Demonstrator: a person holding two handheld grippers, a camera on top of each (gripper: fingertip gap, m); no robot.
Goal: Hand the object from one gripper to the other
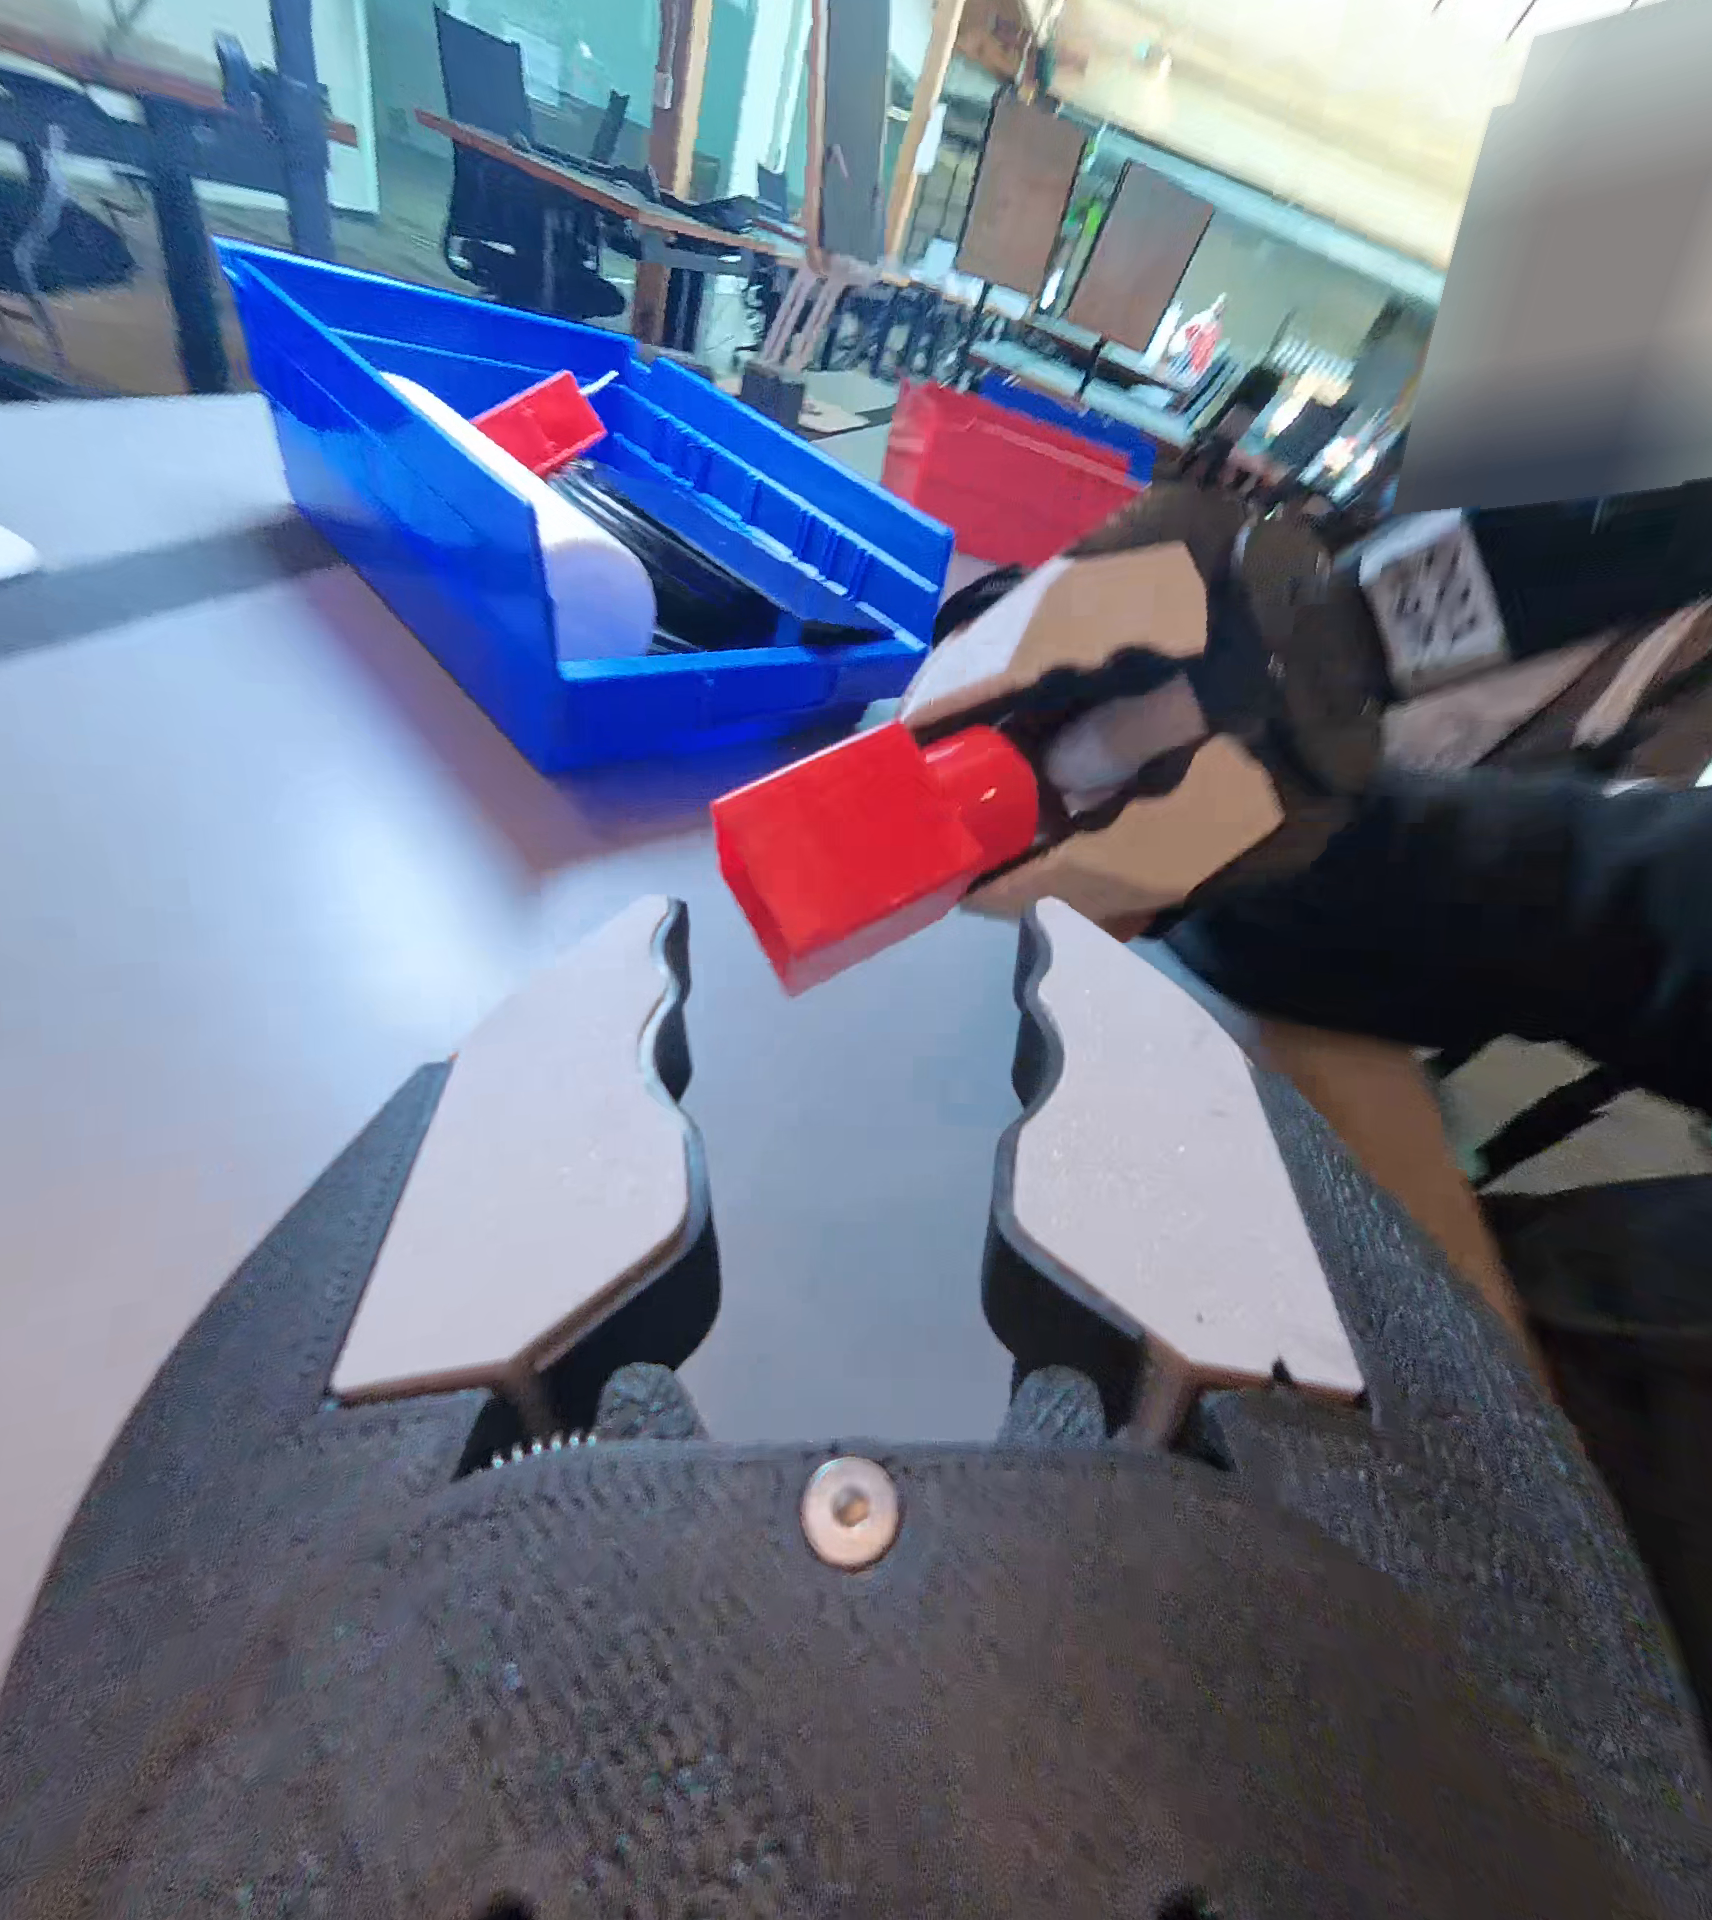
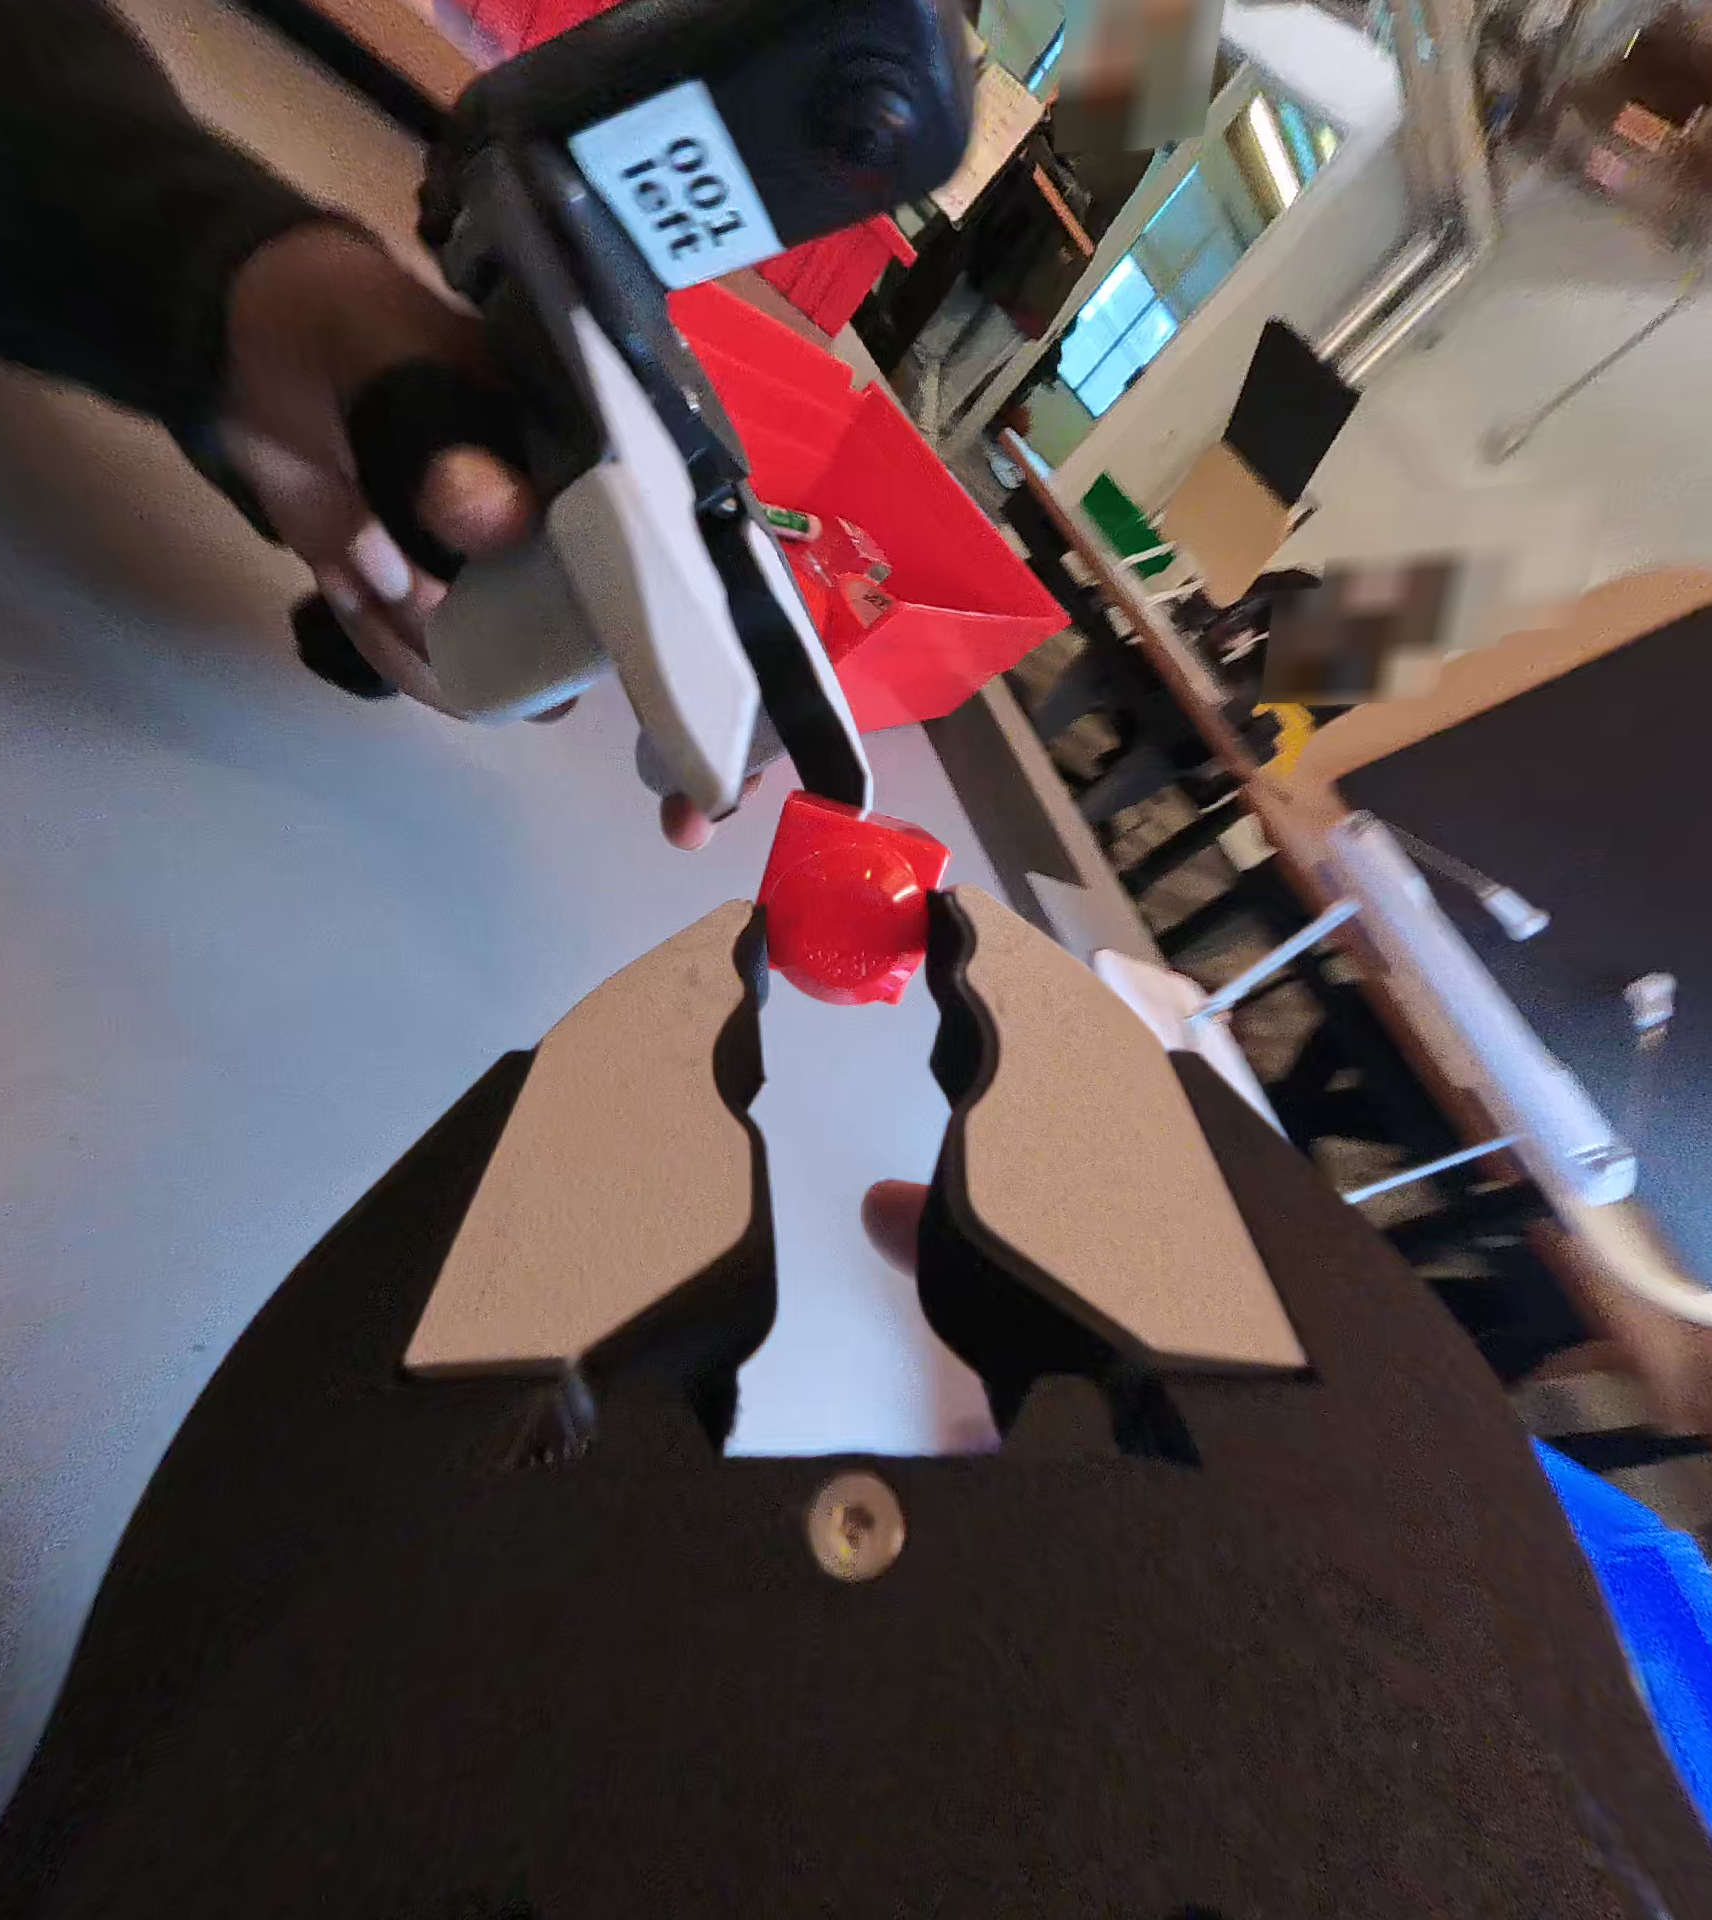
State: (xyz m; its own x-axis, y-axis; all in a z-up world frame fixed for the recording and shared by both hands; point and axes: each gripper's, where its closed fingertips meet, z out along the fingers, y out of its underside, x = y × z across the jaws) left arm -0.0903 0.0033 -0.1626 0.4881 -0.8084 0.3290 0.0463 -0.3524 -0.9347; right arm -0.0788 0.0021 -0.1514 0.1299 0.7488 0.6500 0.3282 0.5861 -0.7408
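The red plastic cap (image 1: 857, 847) is held in the air above the grey table (image 1: 156, 831), clamped by its round end between the fingers of the right tool (image 1: 977, 805), which comes in from the right of the left wrist view. In the right wrist view the same cap (image 2: 847, 914) sits at the tips of that tool (image 2: 844, 914), pinched at mid-frame. The left tool (image 1: 847, 935) is spread wide and holds nothing; the square end of the cap hangs just ahead of its tips, slightly right of centre. From the right wrist view, one finger of the left tool (image 2: 836, 764) seems to touch or nearly touch the far side of the cap, but blur makes contact hard to confirm.

My read is that the handover is midway: the giving tool has brought the cap to the meeting point, but the receiving tool has not closed. Left to do are closing the left tool on the square end, then letting go with the right.

A blue bin (image 1: 478, 540) with a white roll and another red piece stands at upper centre-left, and a red bin (image 1: 997, 478) lies behind it.

As for writing, a white label (image 2: 675, 187) with dark characters is fixed on the left tool's body at the top of the right wrist view, and a patterned white tag (image 1: 1434, 603) sits on the right tool. No brand marks show.
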